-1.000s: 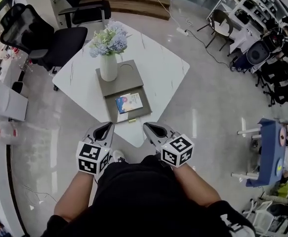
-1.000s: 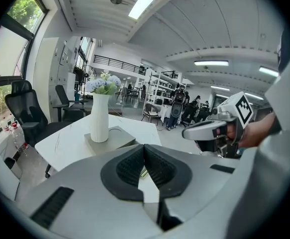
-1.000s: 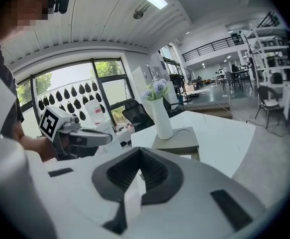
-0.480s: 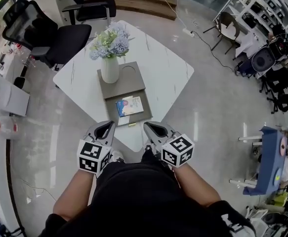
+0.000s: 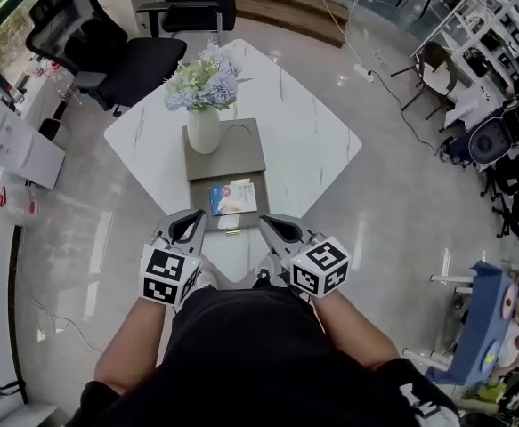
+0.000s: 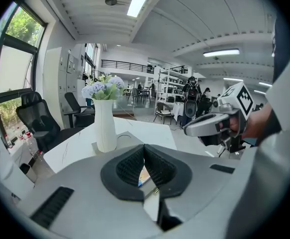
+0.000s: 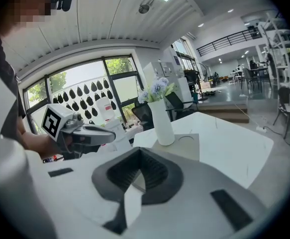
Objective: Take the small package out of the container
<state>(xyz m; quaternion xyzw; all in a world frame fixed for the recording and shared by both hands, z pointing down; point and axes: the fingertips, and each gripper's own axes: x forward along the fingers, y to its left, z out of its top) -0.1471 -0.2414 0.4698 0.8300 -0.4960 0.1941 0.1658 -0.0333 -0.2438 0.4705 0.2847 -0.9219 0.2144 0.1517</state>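
Stepping closer put left gripper (image 5: 188, 227) & right gripper (image 5: 272, 228) (both shut, empty) near container (image 5: 200, 196); small package (image 5: 233, 197) at 12 o'clock, prob. reachable now.

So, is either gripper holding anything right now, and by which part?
Nothing is held. The left gripper and the right gripper both have their jaws shut with nothing between them. The small package lies in the container.
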